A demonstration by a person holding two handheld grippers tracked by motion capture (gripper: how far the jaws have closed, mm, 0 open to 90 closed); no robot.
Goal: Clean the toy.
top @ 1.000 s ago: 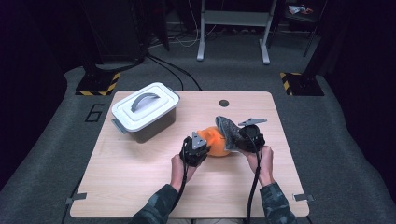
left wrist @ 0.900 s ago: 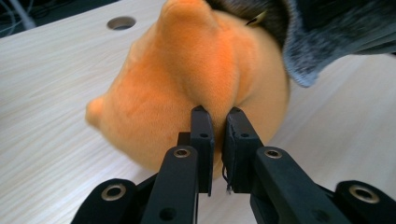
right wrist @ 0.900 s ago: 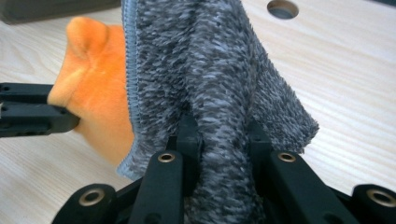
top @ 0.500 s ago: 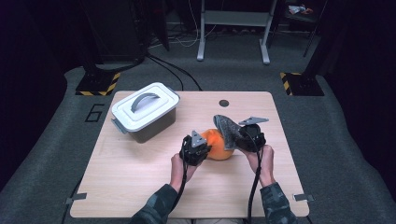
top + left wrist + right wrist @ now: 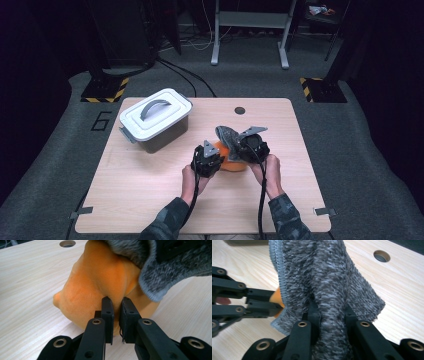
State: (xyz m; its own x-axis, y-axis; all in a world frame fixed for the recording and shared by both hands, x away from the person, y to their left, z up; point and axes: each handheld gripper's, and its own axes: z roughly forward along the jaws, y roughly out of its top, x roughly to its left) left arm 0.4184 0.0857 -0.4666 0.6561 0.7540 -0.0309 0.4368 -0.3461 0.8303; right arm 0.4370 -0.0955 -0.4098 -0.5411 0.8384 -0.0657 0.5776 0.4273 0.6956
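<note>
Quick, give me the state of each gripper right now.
Left gripper: shut on the orange cloth.
Right gripper: shut on the grey cloth.

We can read one sign only: a large digit "6" [image 5: 101, 120] marked on the grey floor mat [image 5: 60, 150] just left of the table [image 5: 150, 200]. It looks painted or taped, though we cannot tell which. We make out no lettering on the lidded box [image 5: 155, 120].
</note>
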